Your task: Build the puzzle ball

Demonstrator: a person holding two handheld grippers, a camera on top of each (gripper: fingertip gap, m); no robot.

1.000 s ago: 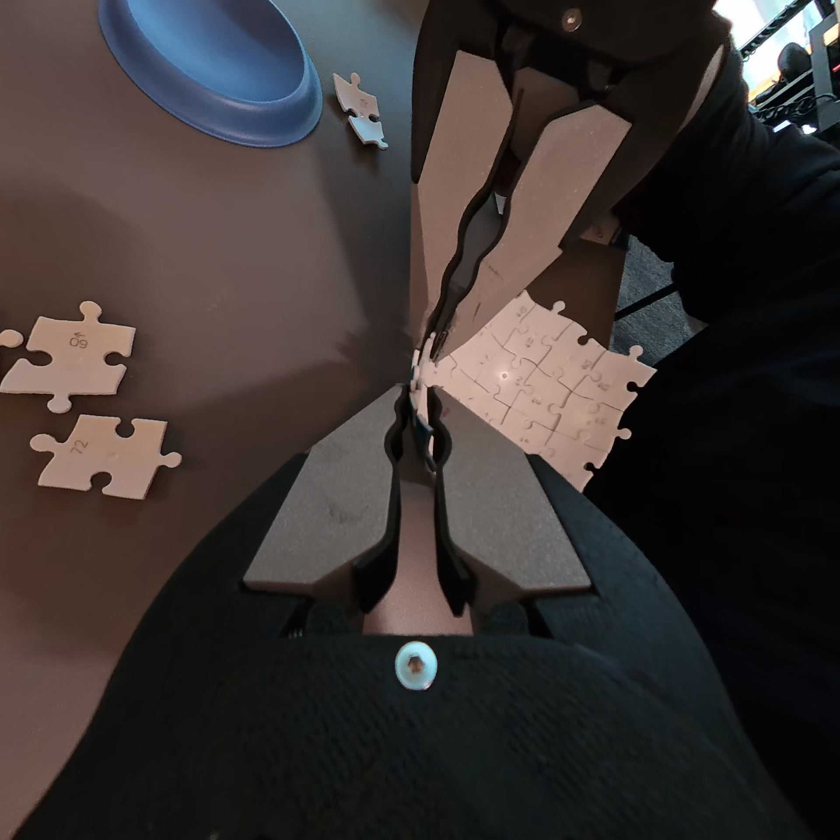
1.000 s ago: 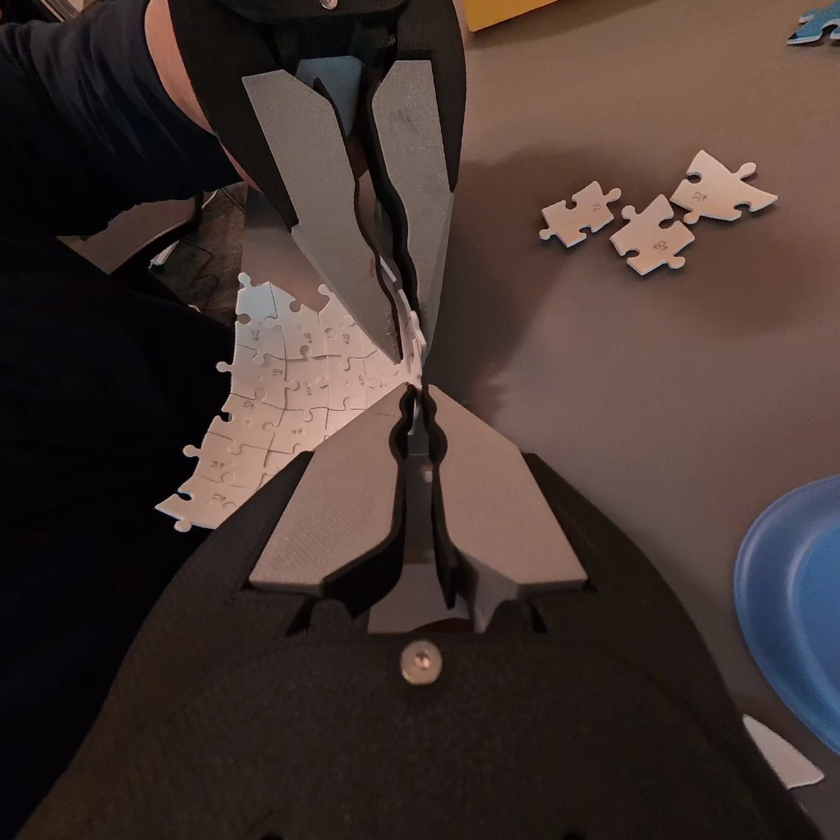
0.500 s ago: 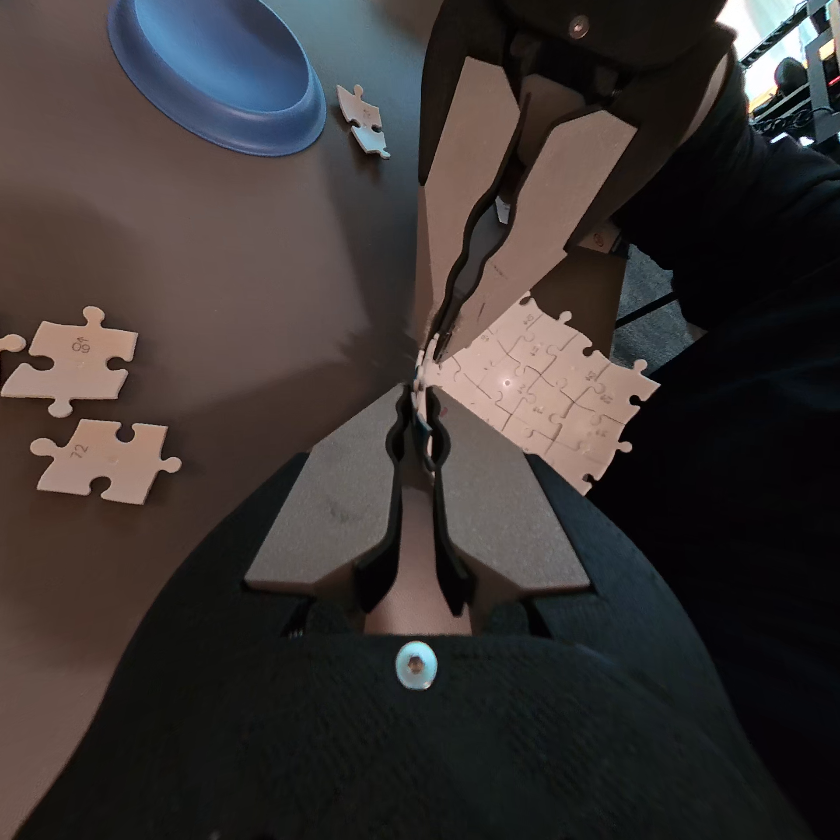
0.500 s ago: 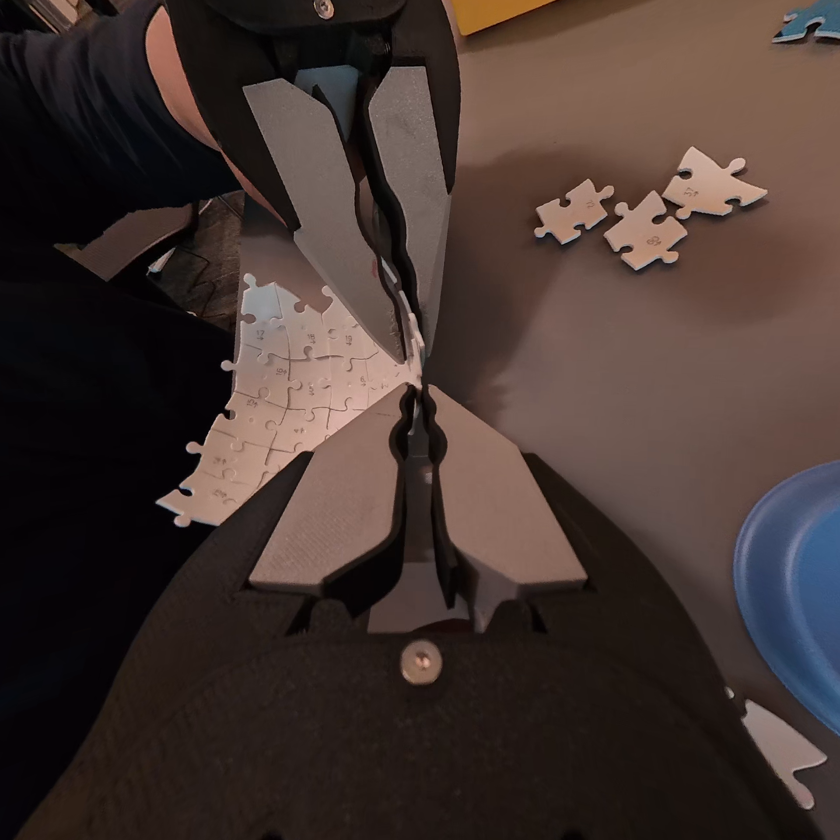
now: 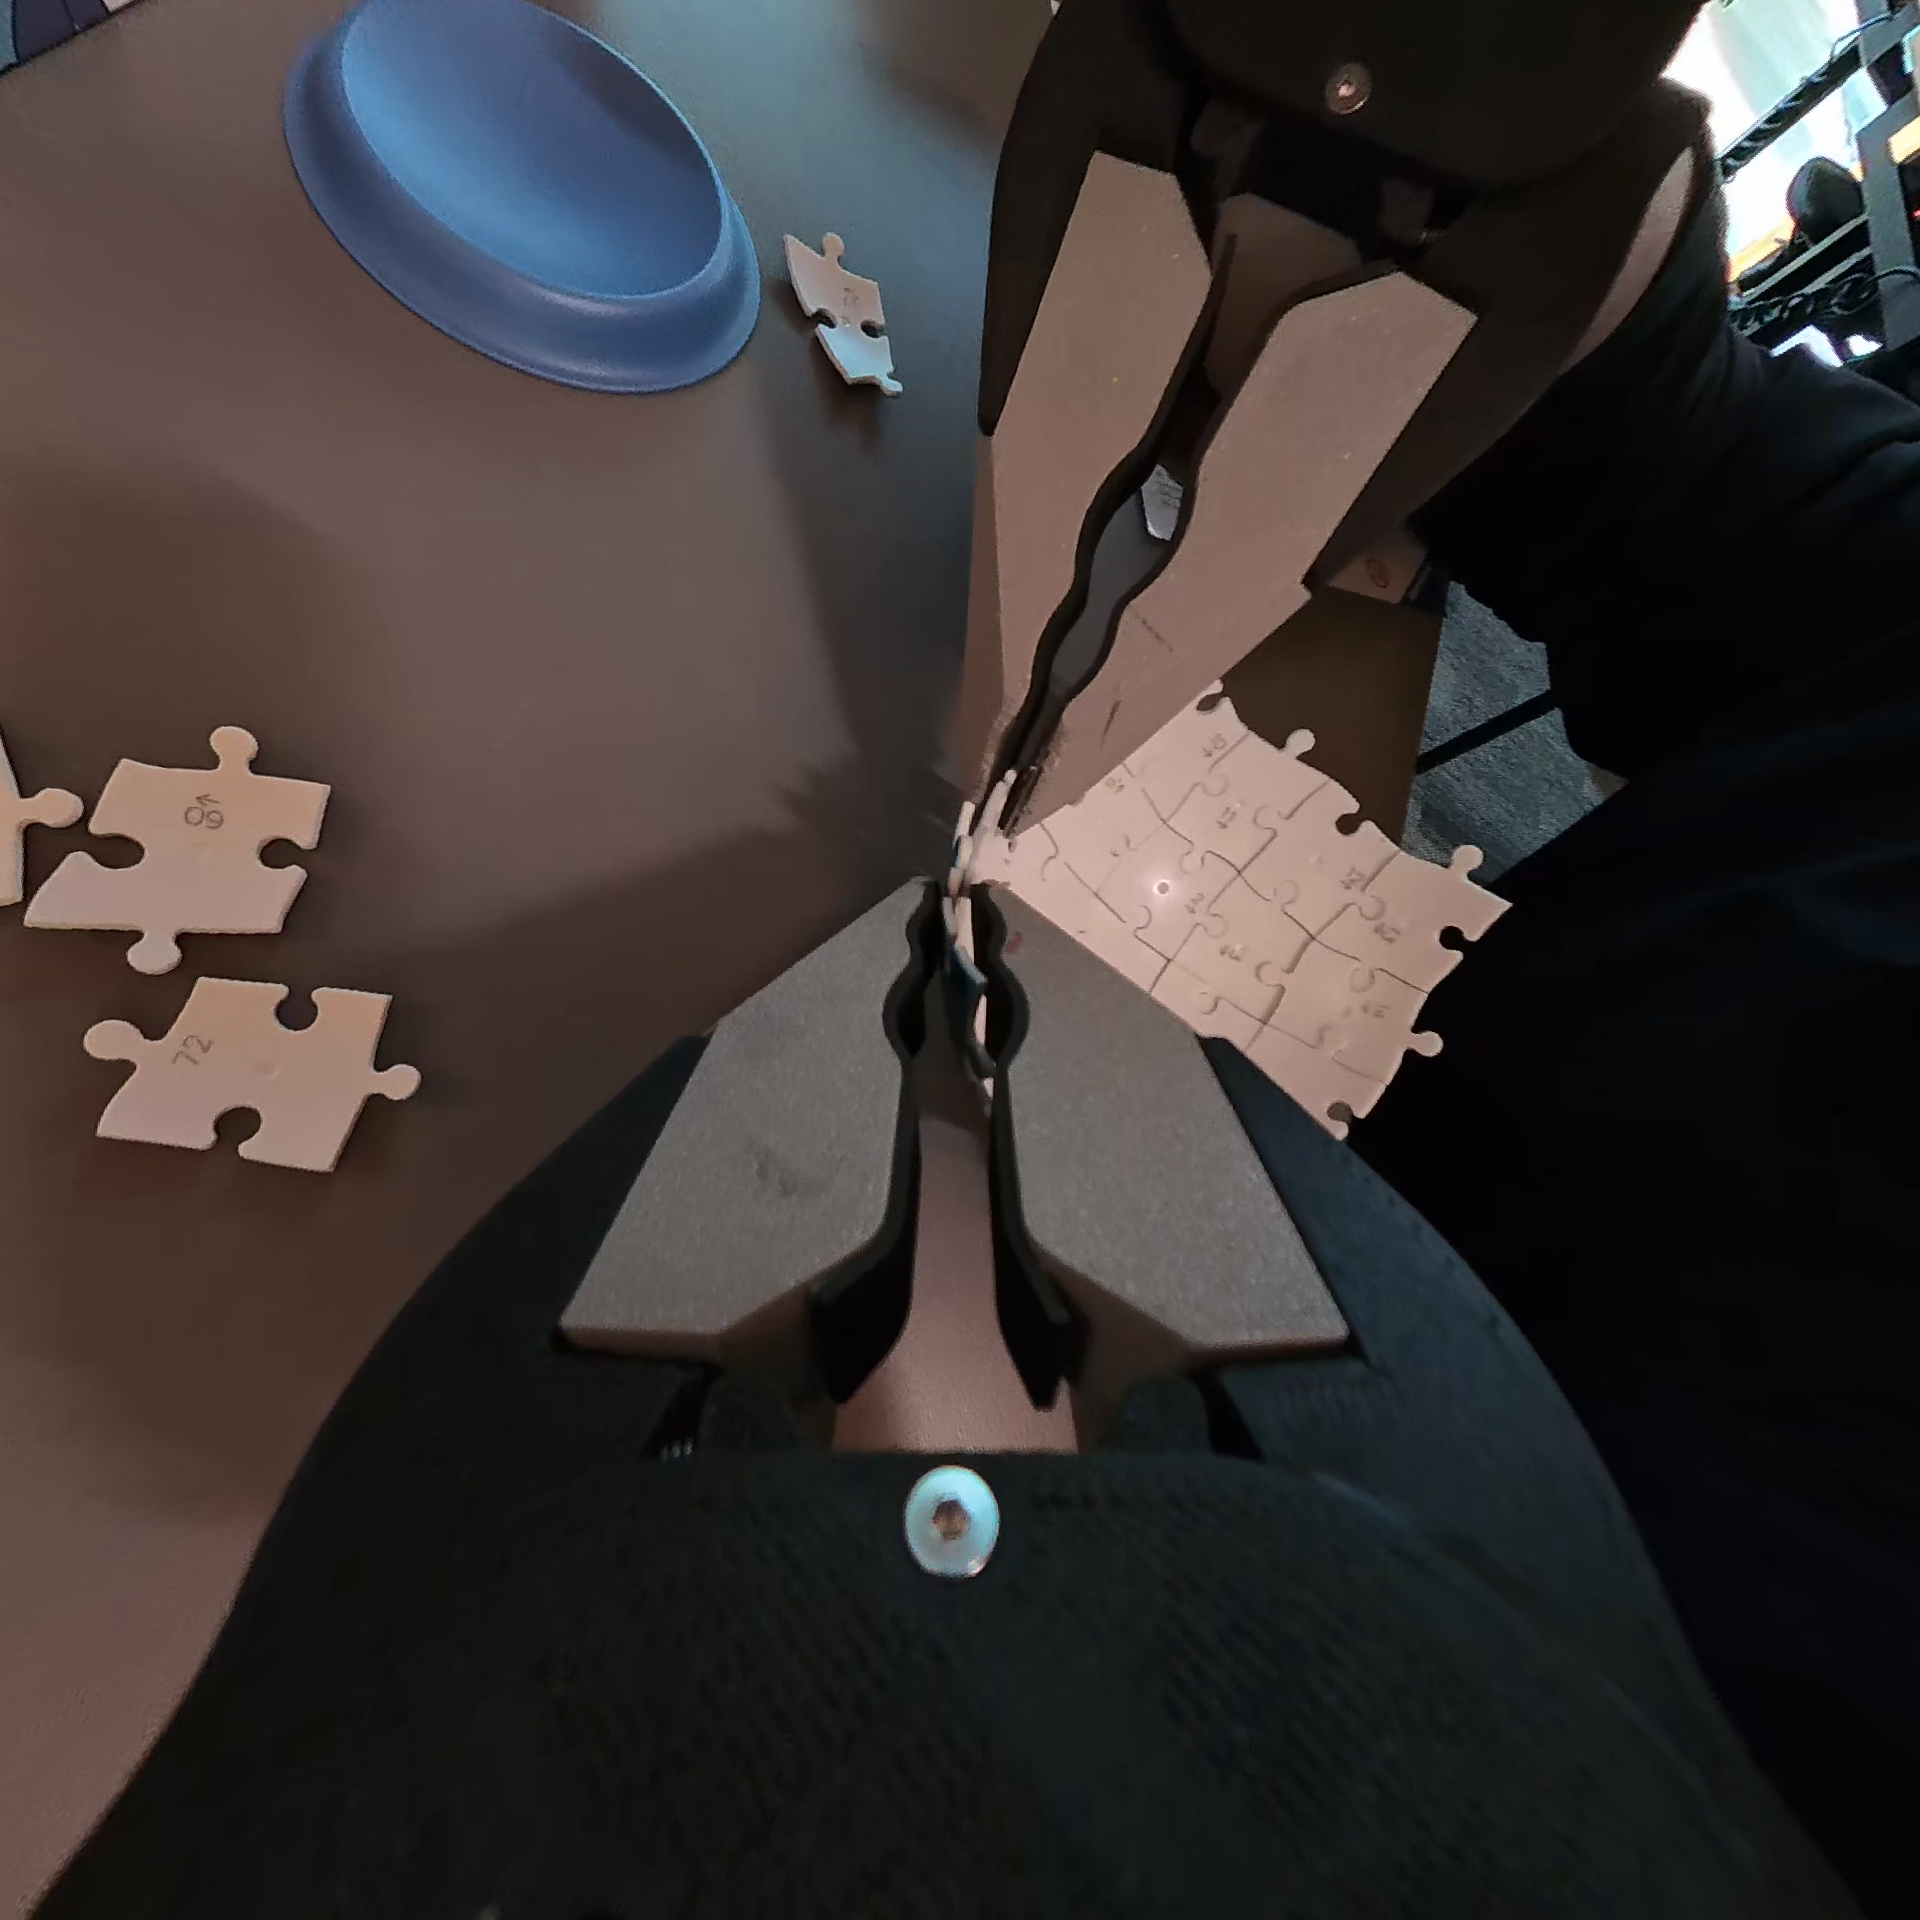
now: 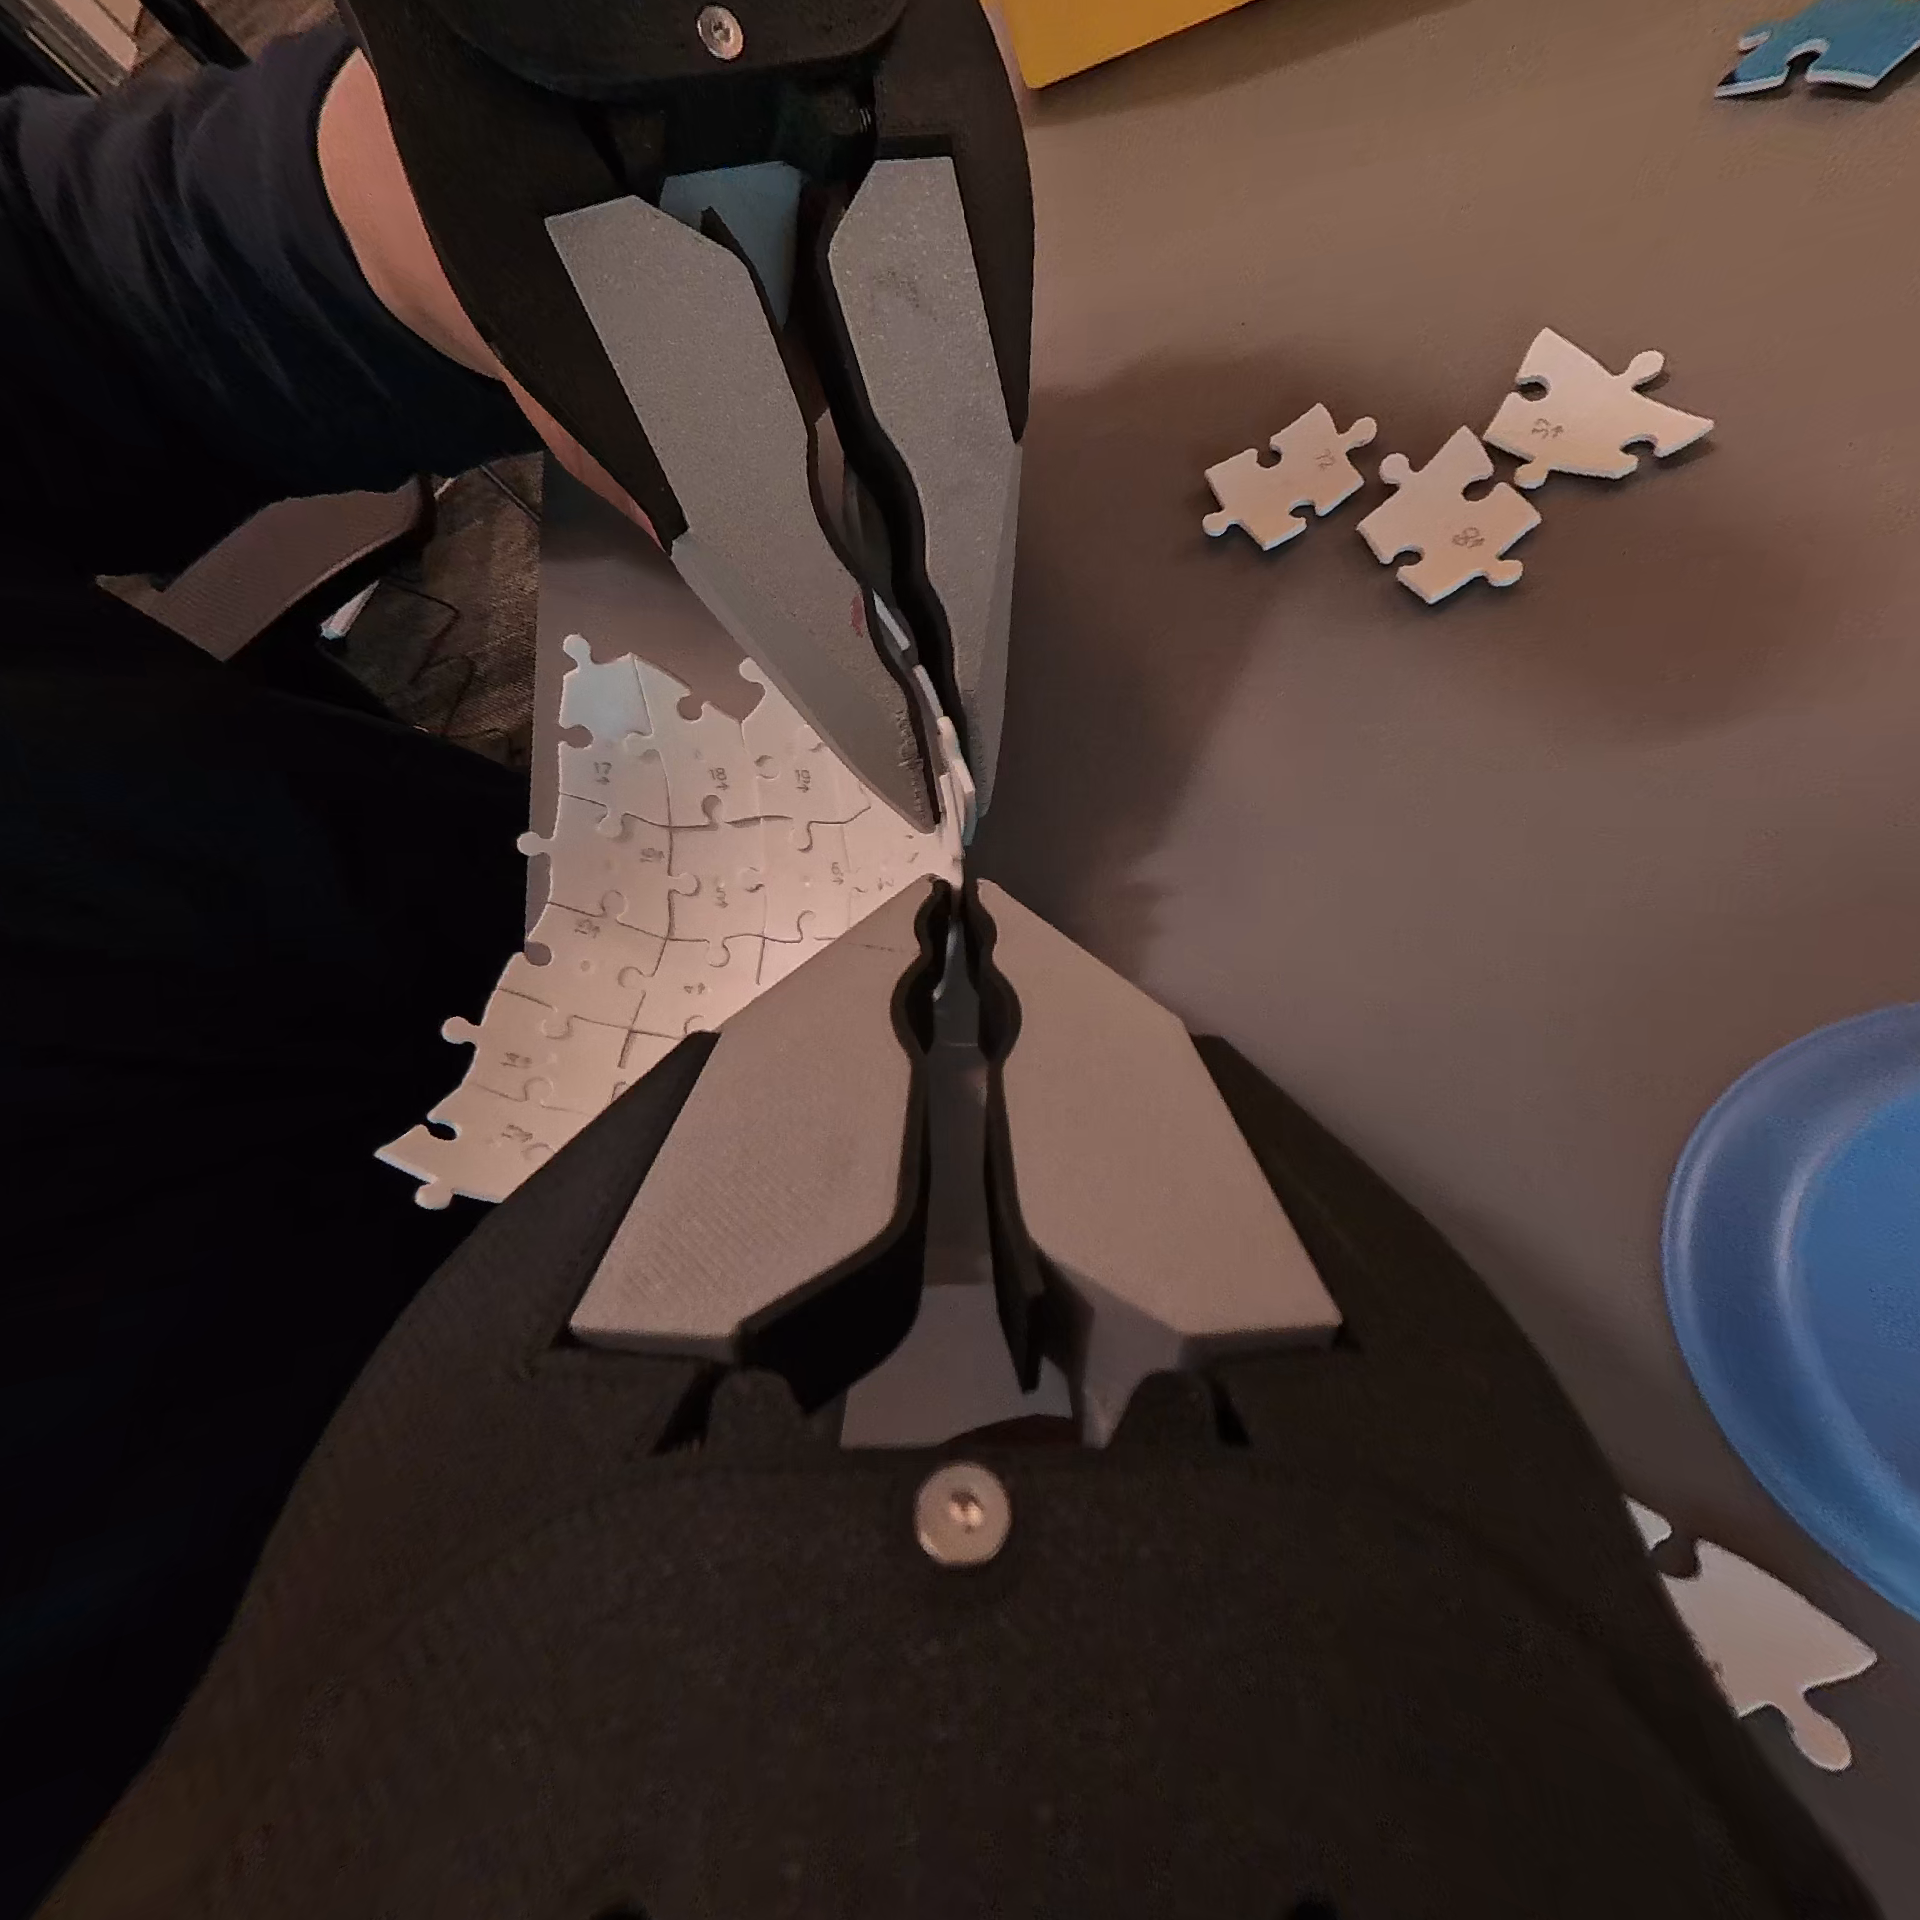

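A curved white section of joined puzzle pieces (image 5: 1247, 914), printed side turned away, is held in the air over the table edge; it also shows in the right wrist view (image 6: 665, 894). My left gripper (image 5: 956, 914) is shut on its edge, seen edge-on between the fingers. My right gripper (image 6: 956, 894) is shut on the same edge. The two meet almost tip to tip: the right gripper (image 5: 1003, 800) comes down from the top of the left wrist view, and the left gripper (image 6: 945, 810) from the top of the right wrist view.
On the dark table lie loose white pieces (image 5: 192, 842) (image 5: 249, 1070) and one (image 5: 847, 312) beside a blue bowl (image 5: 520, 177). The right wrist view shows three loose pieces (image 6: 1449, 530), the bowl (image 6: 1829, 1278), another piece (image 6: 1766, 1652) and a blue joined part (image 6: 1808, 47). A dark sleeve (image 6: 208, 260) is on the left. Only a small space, under 4 cm, lies between the two pairs of fingers.
Both grippers stay shut on the section's edge. The pair has drifted slightly over the table, so the bowl and loose pieces sit a little differently in both views.
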